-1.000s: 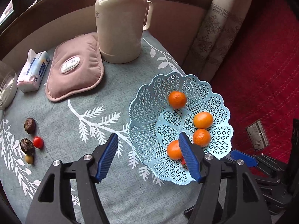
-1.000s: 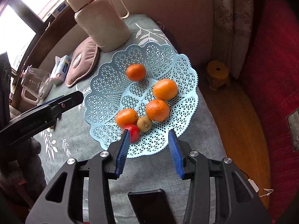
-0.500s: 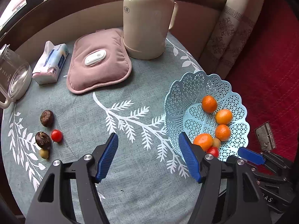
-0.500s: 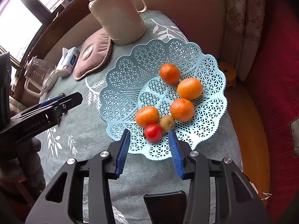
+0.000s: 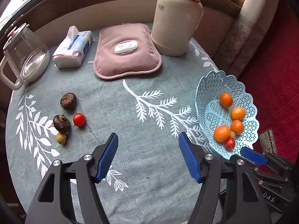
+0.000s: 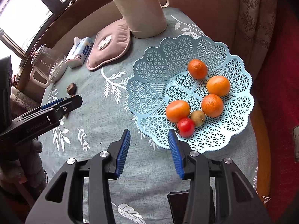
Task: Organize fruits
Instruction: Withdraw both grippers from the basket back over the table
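Observation:
A light blue lattice basket at the table's right edge holds several oranges, a small kiwi and a cherry tomato. On the cloth at the left lie two dark brown fruits, a cherry tomato and a small yellowish fruit. My left gripper is open and empty above the table's middle. My right gripper is open and empty at the basket's near-left rim.
A cream thermos jug, a pink heating pad, a tissue pack and a glass kettle stand along the far side. A dark phone lies under the right gripper. Red bedding lies beyond the right edge.
The left gripper has swung left, away from the basket, so the loose fruits on the left are nearer its centre. The right gripper has shifted left off the basket. Both stayed open.

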Tool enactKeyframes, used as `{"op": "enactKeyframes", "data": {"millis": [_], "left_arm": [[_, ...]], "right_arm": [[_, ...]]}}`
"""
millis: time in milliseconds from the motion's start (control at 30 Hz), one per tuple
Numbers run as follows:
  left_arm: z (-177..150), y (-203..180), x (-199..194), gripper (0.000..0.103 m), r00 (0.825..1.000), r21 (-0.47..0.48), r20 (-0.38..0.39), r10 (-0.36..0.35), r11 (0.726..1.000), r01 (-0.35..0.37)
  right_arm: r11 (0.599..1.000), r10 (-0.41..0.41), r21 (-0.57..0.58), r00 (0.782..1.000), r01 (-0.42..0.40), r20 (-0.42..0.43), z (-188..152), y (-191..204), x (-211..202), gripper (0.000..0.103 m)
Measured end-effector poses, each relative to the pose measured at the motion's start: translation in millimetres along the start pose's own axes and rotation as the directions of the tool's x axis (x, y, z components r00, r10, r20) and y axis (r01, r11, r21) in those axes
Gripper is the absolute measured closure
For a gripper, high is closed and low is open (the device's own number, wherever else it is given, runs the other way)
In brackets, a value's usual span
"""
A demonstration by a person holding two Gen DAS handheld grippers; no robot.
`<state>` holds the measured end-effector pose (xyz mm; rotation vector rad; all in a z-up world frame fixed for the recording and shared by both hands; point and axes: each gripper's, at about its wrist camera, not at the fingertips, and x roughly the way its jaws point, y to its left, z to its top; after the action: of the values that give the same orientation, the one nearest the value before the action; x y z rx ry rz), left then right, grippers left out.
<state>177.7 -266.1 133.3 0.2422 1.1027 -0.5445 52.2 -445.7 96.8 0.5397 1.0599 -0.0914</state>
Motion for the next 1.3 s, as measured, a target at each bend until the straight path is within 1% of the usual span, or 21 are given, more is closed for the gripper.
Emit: {"op": "enactKeyframes", "data": {"millis": [367,667,933,1100,1300], "left_arm": [[-11.8,52.5,-15.1,0.036,0.999,-0.075,0.016,0.044,0.996,-0.042],[-22.9,88.9,-19.2,0.036,0.998,-0.121,0.007,0.064,0.991,-0.063],[-36.7,116.3,-15.2,0.036,0.998,-0.151,-0.011,0.064,0.986,-0.065],[-45.9,137.7,-7.6,0.036,0.997,-0.182,-0.037,0.070,0.980,-0.076],[-48.7,158.7,2.3,0.036,0.995,-0.208,-0.063,0.071,0.975,-0.083]], "right_arm": [[0.998,0.020,-0.052,1.000,-0.021,-0.012,-2.6,43.7,10.2,0.059],[0.996,0.026,-0.082,0.999,-0.028,-0.030,-6.7,72.0,19.6,0.059],[0.995,0.010,-0.094,0.999,-0.014,-0.043,-13.0,89.3,26.4,0.059],[0.996,-0.001,-0.092,0.999,-0.003,-0.049,-16.6,97.0,29.6,0.059],[0.997,-0.005,-0.081,0.998,0.001,-0.057,-22.2,102.9,34.0,0.059]]}}
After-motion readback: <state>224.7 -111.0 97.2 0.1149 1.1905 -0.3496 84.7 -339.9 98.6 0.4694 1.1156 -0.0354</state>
